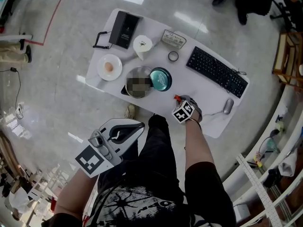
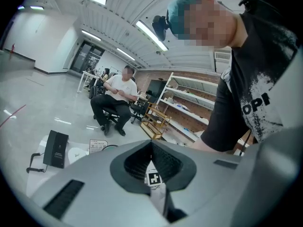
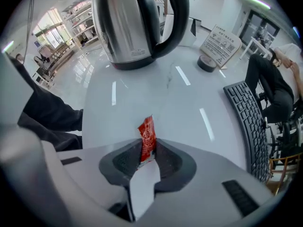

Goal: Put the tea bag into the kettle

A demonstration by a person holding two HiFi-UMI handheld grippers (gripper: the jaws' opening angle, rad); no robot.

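A red tea bag packet (image 3: 147,138) stands upright between the jaws of my right gripper (image 3: 147,157), which is shut on its lower part. In the head view that gripper (image 1: 179,100) hovers over the white table (image 1: 208,122), just right of the steel kettle (image 1: 136,74), with the tea bag (image 1: 176,98) at its tip. In the right gripper view the kettle (image 3: 128,22) rises straight ahead, handle to the right. My left gripper (image 1: 137,126) hangs off the table over the person's lap, jaws together (image 2: 154,174) and holding nothing.
A teal round lid (image 1: 160,79) lies beside the kettle. On the table are a black keyboard (image 1: 217,71), a mouse (image 1: 227,106), a tape roll (image 1: 173,56), a paper roll (image 1: 142,46), a plate with an egg (image 1: 109,67), a black box (image 1: 125,29) and a sign card (image 1: 173,39).
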